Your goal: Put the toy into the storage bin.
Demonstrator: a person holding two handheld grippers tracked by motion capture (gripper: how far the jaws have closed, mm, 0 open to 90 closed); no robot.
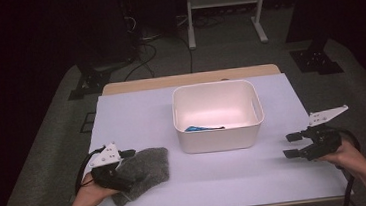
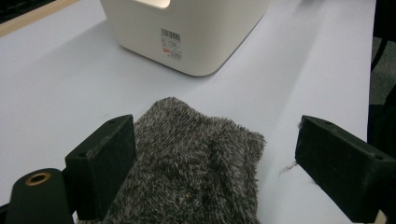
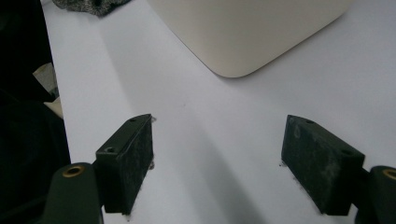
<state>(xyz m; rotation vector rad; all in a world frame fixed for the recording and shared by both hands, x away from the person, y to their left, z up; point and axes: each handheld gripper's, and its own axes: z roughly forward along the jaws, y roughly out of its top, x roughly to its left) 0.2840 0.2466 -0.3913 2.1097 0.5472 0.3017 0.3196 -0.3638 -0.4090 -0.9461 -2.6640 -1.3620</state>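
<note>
Left gripper [image 2: 215, 158] straddles the sock [image 2: 196, 163], jaws apart, probably to grasp; right gripper [image 3: 217, 163] idles, likewise apart, beside the bin [image 1: 219, 140].

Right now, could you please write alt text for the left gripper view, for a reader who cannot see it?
The left tongs stand open around the near end of a fuzzy grey cloth lying on a white table; one jaw is against the cloth's edge, the other apart from it. Beyond the cloth stands a cream plastic bin with a barcode label.
</note>
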